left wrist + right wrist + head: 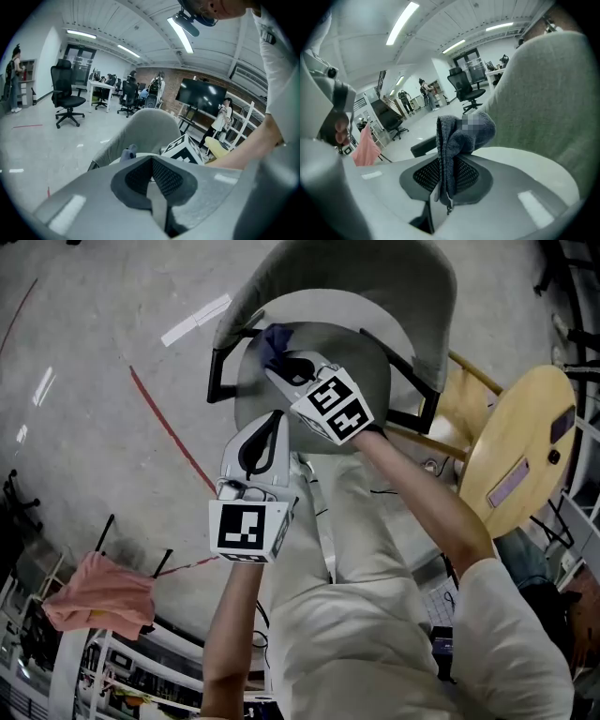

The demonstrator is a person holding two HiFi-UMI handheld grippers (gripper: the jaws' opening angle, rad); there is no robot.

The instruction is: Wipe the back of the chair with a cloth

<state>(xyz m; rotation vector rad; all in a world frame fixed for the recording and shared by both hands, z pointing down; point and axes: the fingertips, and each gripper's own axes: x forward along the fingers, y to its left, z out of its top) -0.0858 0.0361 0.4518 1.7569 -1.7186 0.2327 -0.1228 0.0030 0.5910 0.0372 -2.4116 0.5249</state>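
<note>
Close to the person's legs, the left claw (272, 423) hangs over the chair seat (370, 362). Its jaws are pressed together with nothing in them. I think it is just kept out of the way.

A bit farther out, the right claw (284, 360) is squeezed tight on the blue cloth (273, 339). The cloth pokes out in front so it can rub. It sits right by the low left part of the chair back (375, 277). I cannot tell if it touches.

Count: two claws, one blue cloth, one grey chair. Beside the chair stands one wooden stool (520, 437).
</note>
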